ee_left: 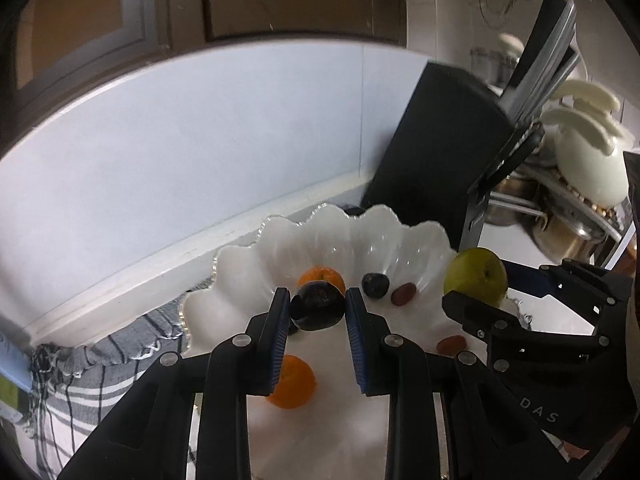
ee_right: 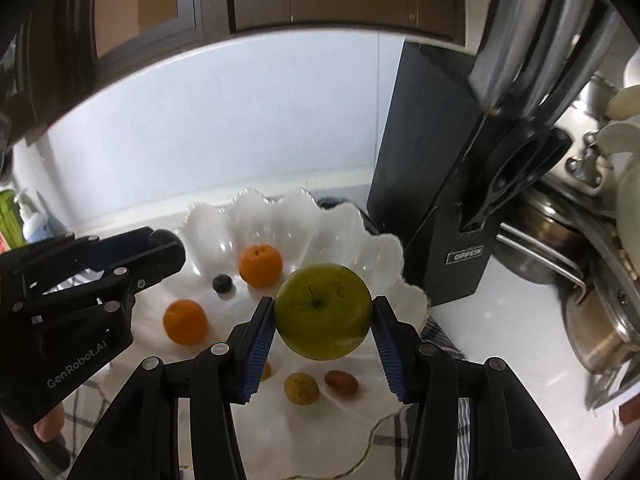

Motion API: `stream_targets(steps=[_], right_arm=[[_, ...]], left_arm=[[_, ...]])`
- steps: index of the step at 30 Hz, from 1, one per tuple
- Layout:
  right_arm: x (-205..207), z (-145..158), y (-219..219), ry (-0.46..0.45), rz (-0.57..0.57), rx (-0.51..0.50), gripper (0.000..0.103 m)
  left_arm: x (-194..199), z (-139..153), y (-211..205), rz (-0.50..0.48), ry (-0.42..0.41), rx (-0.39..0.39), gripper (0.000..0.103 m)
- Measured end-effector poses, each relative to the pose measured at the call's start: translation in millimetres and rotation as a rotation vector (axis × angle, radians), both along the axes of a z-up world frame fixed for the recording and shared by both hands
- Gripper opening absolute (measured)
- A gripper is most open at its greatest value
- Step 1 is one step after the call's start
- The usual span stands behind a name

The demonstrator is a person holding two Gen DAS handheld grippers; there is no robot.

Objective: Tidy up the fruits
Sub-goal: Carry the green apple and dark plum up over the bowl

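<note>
A white scalloped bowl (ee_left: 236, 276) (ee_right: 344, 224) sits on a checked cloth. My left gripper (ee_left: 318, 306) is shut on a dark plum (ee_left: 318, 306) and holds it over the bowl. My right gripper (ee_right: 324, 316) is shut on a green apple (ee_right: 324, 312), also over the bowl; the apple shows in the left wrist view (ee_left: 476, 276). In the bowl lie two oranges (ee_right: 260, 266) (ee_right: 185, 322), a small dark fruit (ee_right: 223, 283), a reddish date (ee_right: 341, 383) and a small yellow fruit (ee_right: 302, 388). The left gripper appears at the left of the right wrist view (ee_right: 160, 254).
A black knife block (ee_right: 432, 184) stands just right of the bowl against the white wall. Steel pots (ee_right: 600, 320) and white jars (ee_left: 588, 160) crowd the far right. The checked cloth (ee_left: 92, 380) spreads left under the bowl. A green bottle (ee_right: 10, 216) stands far left.
</note>
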State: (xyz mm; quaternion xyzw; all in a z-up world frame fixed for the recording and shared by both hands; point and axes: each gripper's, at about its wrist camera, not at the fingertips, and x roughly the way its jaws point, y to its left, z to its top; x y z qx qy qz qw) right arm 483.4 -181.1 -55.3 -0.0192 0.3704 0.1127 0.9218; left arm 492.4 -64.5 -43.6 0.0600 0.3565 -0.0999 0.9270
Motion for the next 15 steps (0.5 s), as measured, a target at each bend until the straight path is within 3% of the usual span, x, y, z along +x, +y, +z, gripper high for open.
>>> stream_targets(steps=[9, 15], right_arm=[[22, -25, 2, 0.092, 0.018, -0.044, 0.05], [32, -37, 1, 0.142, 0.016, -0.032, 0.05]], left_arm=[[28, -32, -6, -0.015, 0.131, 0.071, 0.028], [36, -45, -10, -0.016, 0.17, 0.108, 0.029]])
